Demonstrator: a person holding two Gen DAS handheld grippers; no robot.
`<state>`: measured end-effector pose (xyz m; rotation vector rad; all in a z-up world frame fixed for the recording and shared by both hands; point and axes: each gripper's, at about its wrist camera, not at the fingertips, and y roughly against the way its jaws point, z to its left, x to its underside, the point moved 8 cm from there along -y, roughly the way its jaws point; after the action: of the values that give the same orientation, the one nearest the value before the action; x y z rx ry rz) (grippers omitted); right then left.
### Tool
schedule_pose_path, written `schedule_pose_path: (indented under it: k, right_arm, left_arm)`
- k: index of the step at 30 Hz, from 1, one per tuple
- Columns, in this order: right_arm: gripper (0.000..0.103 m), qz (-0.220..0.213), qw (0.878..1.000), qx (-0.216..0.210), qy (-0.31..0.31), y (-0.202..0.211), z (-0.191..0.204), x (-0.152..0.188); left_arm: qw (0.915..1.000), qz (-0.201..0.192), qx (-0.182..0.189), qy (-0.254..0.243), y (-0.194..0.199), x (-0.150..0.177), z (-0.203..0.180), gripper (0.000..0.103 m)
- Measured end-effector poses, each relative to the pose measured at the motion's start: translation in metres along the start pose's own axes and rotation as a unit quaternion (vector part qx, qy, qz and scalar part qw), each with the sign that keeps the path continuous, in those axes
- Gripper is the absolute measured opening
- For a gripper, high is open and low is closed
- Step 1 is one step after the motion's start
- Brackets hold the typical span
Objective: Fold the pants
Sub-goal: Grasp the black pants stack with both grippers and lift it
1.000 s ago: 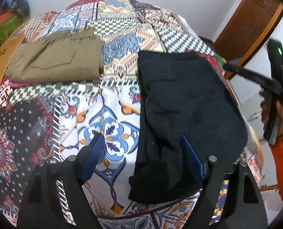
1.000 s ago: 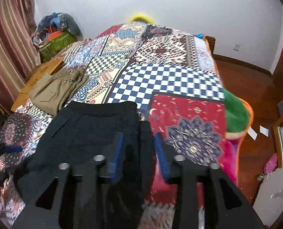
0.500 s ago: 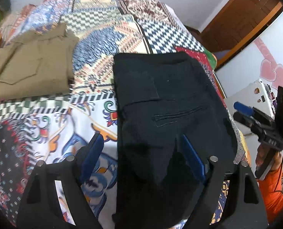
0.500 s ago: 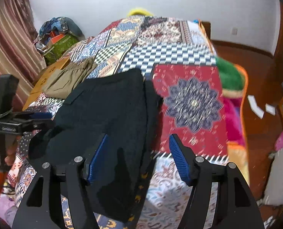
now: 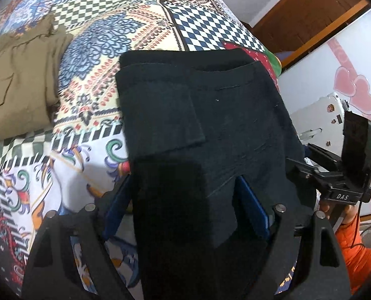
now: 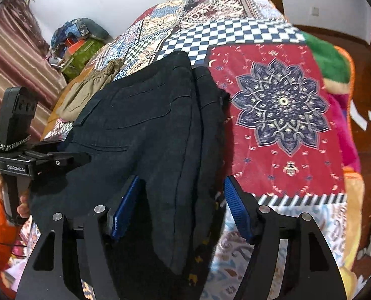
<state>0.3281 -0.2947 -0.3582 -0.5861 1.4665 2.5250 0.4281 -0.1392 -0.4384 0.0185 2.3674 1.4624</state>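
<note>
Left wrist view shows your left gripper point(image 5: 185, 205) spread wide, its blue pads straddling the near end of the black pants point(image 5: 200, 115) without visibly pinching the cloth. Your right gripper point(image 6: 180, 207) has just been opening, and its jaws now stand apart over the pants' right-hand edge, cloth between them but not clamped. Those pants lie folded on the patchwork bedspread point(image 6: 283, 105), long axis running away from you, beside the olive pants point(image 5: 20, 85).

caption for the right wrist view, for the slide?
Right gripper, jaws just opened, straddles the near end of folded black pants on a patchwork bedspread; left gripper alongside.
</note>
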Motion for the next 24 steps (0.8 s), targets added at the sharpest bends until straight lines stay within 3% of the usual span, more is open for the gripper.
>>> schedule_pose_path:
  k: [7, 10, 12, 17, 24]
  right_arm:
    - [0.069, 0.023, 0.999, -0.023, 0.002, -0.009, 0.007, 0.001]
    - [0.065, 0.025, 0.999, -0.025, 0.010, -0.009, 0.014, 0.002]
    - [0.061, 0.021, 0.999, -0.024, 0.013, -0.009, 0.017, 0.002]
    - [0.038, 0.002, 0.999, -0.017, 0.033, -0.002, 0.022, -0.002]
    - [0.027, -0.016, 0.999, -0.013, 0.042, 0.008, 0.026, -0.008]
  left_arm:
    - [0.9997, 0.013, 0.000, -0.022, -0.012, -0.007, -0.006, 0.084]
    - [0.9995, 0.011, -0.003, -0.028, -0.012, -0.007, -0.009, 0.083]
    - [0.9995, 0.007, -0.005, -0.030, -0.009, -0.007, -0.010, 0.076]
    - [0.9999, -0.008, -0.004, -0.015, -0.001, -0.008, -0.010, 0.062]
    - [0.9994, -0.028, -0.009, -0.017, 0.019, -0.006, -0.015, 0.044]
